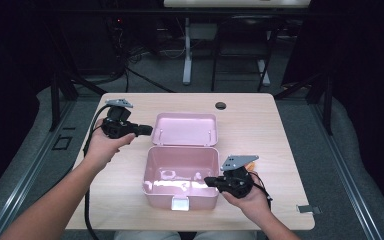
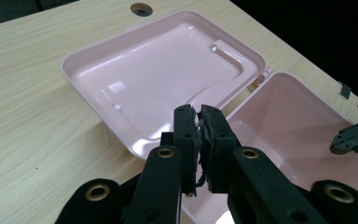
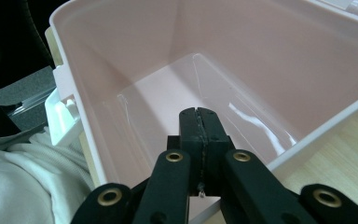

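The pink box sits open at the table's near-middle, lid flat behind, and with both the left gripper and right gripper clenched empty, the person probably should catch the lid's far edge and swing it shut slowly.

Pink box far rim cut off; small reflections inside unclear.

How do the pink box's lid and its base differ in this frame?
The lid is a shallow tray lying flat, folded back on the table's far side; the base is a deep tub nearer the person. The base carries a white latch on its near wall; the lid has none that I can see. Both are glossy pink, empty and joined along one edge.
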Demonstrator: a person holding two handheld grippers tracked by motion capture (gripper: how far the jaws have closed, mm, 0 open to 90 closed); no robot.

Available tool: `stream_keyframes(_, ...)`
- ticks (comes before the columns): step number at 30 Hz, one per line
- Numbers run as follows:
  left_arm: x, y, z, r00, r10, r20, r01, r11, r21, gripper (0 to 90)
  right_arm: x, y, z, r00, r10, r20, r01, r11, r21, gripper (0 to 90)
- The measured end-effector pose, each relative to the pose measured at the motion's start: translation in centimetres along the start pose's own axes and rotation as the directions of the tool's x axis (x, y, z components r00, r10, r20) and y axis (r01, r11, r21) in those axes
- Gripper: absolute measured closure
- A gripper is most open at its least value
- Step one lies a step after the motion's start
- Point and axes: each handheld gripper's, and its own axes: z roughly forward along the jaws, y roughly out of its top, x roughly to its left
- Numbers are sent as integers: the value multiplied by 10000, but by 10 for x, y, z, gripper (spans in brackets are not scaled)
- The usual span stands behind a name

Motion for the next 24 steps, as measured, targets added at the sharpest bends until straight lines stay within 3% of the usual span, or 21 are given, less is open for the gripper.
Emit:
stream_keyframes(4,3,-8,-3,9996,-202,182,205,9996,-187,805,2,0,0,9998,-102,152,102,9999,-16,891)
stream_keyframes(10,7,-19,-6,9995,-254,-195,250,9995,-203,700,5,2,0,9998,-181,114,180,9998,80,816)
stream_keyframes(14,10,-25,-11,9987,-348,-367,334,9988,-368,649,5,8,-7,9997,-170,168,173,9997,-174,773)
stream_keyframes(18,14,-34,-11,9985,-482,-247,470,9978,-470,629,1,15,-17,9996,-113,265,124,9991,-409,725)
stream_keyframes(24,17,-45,-6,9968,-678,-422,659,9969,-438,605,-10,21,-30,9984,174,540,-133,9972,-738,612)
